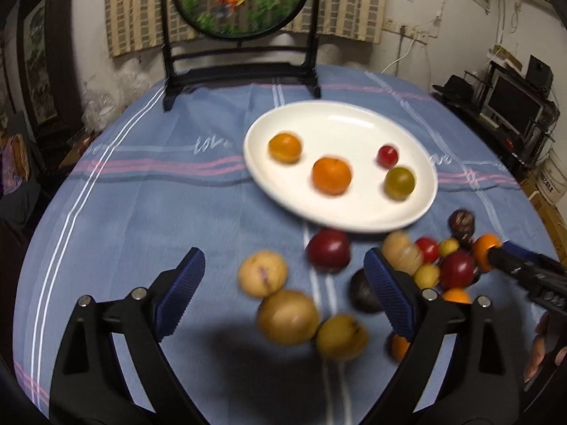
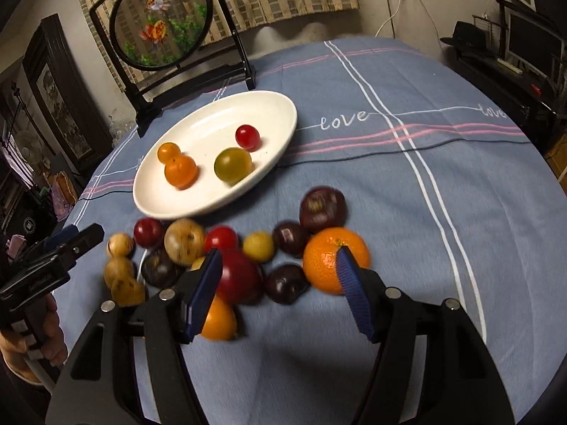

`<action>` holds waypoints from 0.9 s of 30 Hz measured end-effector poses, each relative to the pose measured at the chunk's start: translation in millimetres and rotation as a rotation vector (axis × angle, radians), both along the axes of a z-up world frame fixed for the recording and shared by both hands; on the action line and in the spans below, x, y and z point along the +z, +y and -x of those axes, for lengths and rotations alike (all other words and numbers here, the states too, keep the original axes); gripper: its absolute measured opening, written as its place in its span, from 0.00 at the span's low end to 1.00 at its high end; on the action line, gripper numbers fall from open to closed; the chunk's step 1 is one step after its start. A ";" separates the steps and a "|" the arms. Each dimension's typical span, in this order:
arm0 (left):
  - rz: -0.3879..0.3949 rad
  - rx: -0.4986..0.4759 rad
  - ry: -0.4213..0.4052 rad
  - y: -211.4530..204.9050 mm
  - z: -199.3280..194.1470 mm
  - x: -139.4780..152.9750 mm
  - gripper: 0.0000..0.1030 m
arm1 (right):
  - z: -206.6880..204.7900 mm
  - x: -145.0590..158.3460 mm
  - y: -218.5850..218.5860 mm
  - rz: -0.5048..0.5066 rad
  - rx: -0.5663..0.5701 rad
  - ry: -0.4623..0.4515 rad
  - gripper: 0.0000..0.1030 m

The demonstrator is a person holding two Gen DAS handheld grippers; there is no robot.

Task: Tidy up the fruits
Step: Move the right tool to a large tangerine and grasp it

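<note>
Black arms and blue ribbed pads of the left hand-held gripper [image 1: 283, 283] fill the bottom of its view, jaws spread wide with nothing between them, hovering over three tan fruits [image 1: 287, 317] on the blue checked cloth of the surface [image 1: 141, 212]. To their right lies a red plum [image 1: 329, 250], then a dark plum [image 1: 365, 292] partly behind the right pad, then a blurred cluster of small red and yellow fruits [image 1: 443, 258]. Beyond them, the white oval plate [image 1: 308, 209] holds two small oranges [image 1: 331, 175], a red cherry tomato [image 1: 387, 156] and a green one [image 1: 399, 182]. A round goldfish screen [image 1: 241, 0] stands at the far edge.

From the right wrist view, the right hand-held gripper [image 2: 278, 265] is also open; its right pad sits just against a large mandarin [image 2: 333, 260] without clamping it, and its left pad overlaps a big red plum [image 2: 239, 278] and an orange [image 2: 219, 320].
</note>
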State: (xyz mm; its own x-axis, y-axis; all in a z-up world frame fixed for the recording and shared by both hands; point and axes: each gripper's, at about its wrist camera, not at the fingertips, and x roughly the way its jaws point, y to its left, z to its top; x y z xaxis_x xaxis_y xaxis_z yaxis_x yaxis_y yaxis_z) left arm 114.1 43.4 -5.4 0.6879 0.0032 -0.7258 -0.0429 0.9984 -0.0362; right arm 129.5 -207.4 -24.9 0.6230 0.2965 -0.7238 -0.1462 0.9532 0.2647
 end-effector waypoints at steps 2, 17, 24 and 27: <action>-0.004 -0.003 0.024 4.6 6.4 -9.7 0.90 | 8.1 -3.8 -1.9 -0.003 0.013 0.015 0.66; 0.032 -0.002 0.052 22.3 37.4 -35.6 0.90 | 32.7 -7.0 -21.7 0.102 -0.012 -0.043 0.66; 0.041 -0.031 0.013 20.1 44.8 -32.8 0.90 | 7.9 -28.6 -17.2 0.281 -0.036 0.054 0.66; 0.051 -0.038 0.018 19.7 44.2 -34.6 0.90 | -2.9 -34.9 -11.5 0.320 -0.012 0.067 0.66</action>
State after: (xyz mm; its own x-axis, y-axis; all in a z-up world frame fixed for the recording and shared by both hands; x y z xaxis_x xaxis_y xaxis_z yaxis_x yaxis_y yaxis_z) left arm 70.0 63.1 -40.0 0.6737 -0.0599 -0.7365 -0.0059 0.9962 -0.0865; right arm 132.5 -218.9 -59.8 0.5729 0.0399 -0.8187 -0.1265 0.9911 -0.0402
